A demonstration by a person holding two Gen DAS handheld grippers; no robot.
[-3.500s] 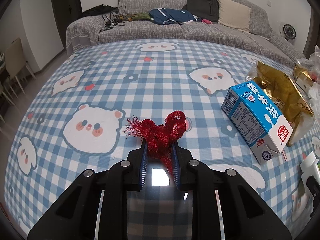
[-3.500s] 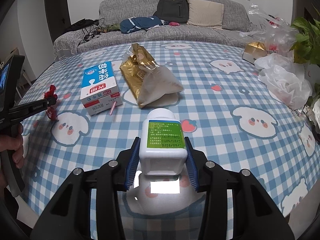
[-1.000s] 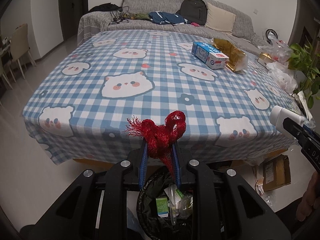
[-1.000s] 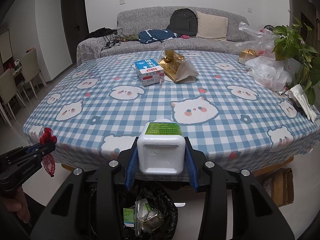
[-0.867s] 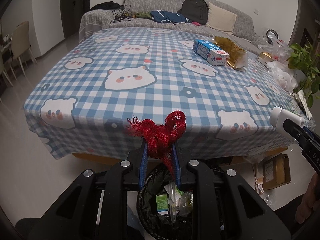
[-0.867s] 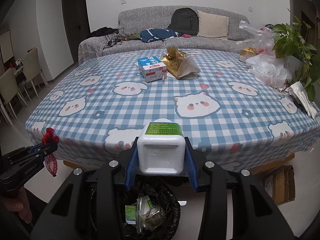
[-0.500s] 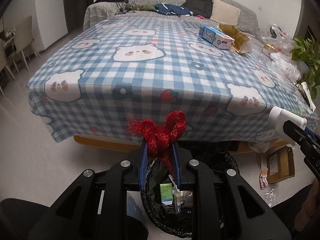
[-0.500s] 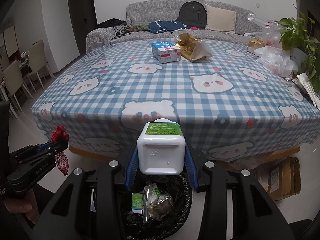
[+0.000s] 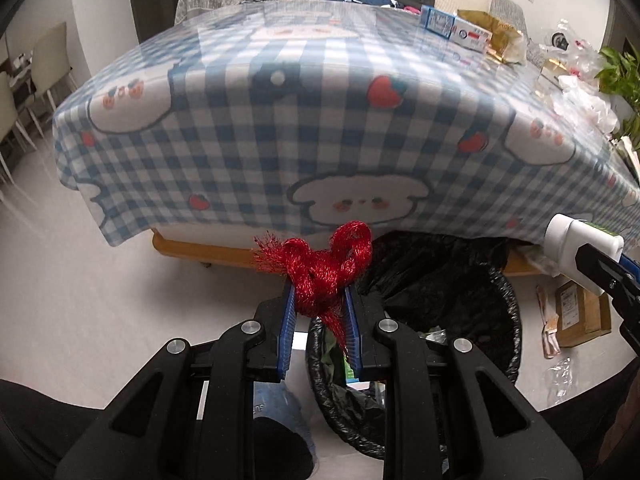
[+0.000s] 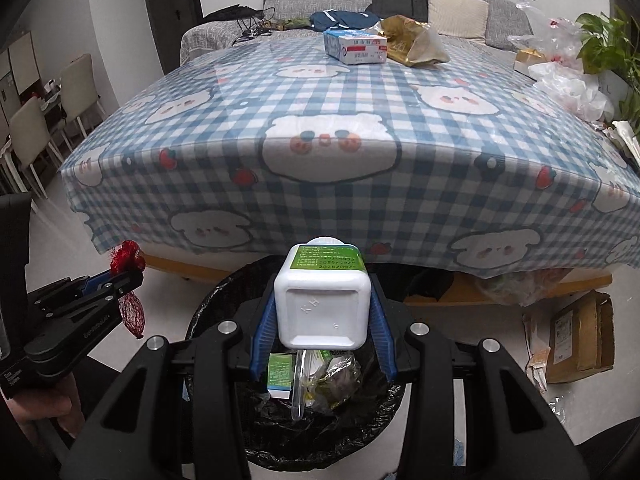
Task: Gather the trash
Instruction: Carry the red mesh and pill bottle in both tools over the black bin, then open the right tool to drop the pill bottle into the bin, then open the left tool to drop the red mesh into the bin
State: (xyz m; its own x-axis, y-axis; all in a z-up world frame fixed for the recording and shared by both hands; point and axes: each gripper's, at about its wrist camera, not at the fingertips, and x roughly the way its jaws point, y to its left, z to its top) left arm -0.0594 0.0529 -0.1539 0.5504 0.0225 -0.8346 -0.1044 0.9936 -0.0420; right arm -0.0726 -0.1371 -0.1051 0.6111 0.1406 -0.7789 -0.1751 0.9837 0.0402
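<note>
The black-lined round trash bin on the floor by the table is the landmark. The right gripper pinches a white square plastic bottle with a green label, base toward the camera, directly above the bin's mouth. The left gripper clamps a crumpled red mesh net near the bin's rim, seemingly not over the opening. The right one is better placed to drop first.
</note>
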